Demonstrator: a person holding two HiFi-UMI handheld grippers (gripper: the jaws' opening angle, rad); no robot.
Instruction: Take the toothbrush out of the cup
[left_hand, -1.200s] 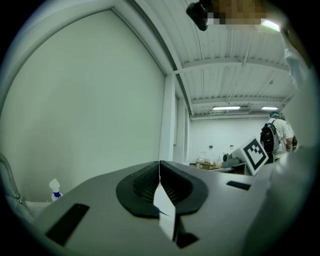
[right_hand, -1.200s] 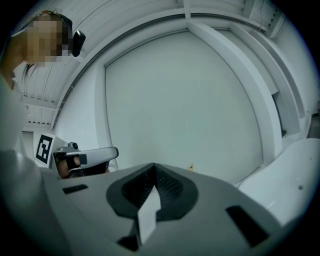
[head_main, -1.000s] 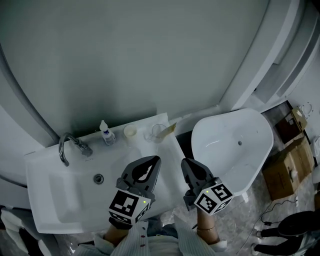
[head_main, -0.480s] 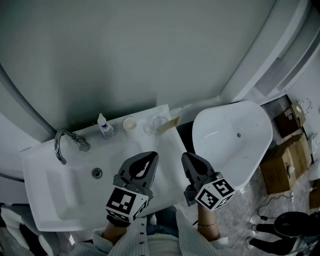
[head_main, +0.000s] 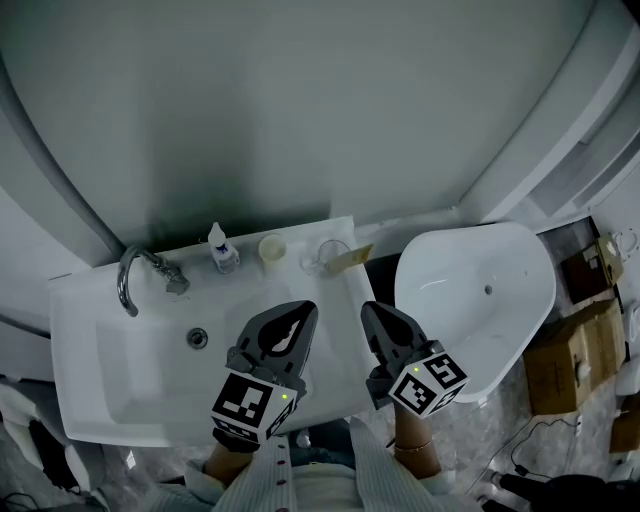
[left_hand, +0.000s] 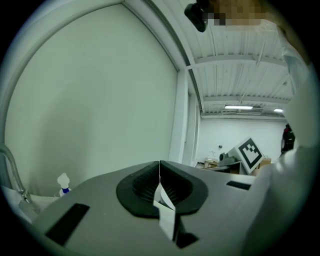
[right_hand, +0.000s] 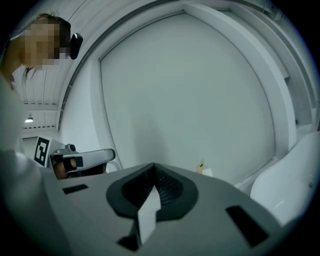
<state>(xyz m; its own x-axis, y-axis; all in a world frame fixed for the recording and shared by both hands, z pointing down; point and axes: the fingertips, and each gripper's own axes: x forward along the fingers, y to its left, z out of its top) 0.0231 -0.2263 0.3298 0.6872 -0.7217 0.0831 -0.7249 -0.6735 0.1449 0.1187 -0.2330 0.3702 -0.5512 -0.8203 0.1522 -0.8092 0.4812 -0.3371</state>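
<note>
A clear glass cup (head_main: 322, 258) stands on the back ledge of the white sink (head_main: 100, 400). A tan-handled toothbrush (head_main: 352, 259) leans out of it to the right. In the right gripper view the toothbrush (right_hand: 201, 166) shows just past the jaws. My left gripper (head_main: 308, 308) hovers over the sink's right part, shut and empty. My right gripper (head_main: 368, 310) is beside it at the sink's right edge, also shut with nothing in it. Both point toward the back ledge and stay short of the cup. The left gripper (left_hand: 159, 167) and the right gripper (right_hand: 153, 167) show closed pads.
A chrome faucet (head_main: 140, 276), a small spray bottle (head_main: 220, 249) and a cream cup (head_main: 271, 247) stand along the ledge left of the glass. A white tub (head_main: 480, 300) sits to the right, with cardboard boxes (head_main: 570, 365) on the floor beyond. A grey wall rises behind.
Both grippers have edged a little forward toward the back ledge, staying shut. The head camera has shifted slightly.
</note>
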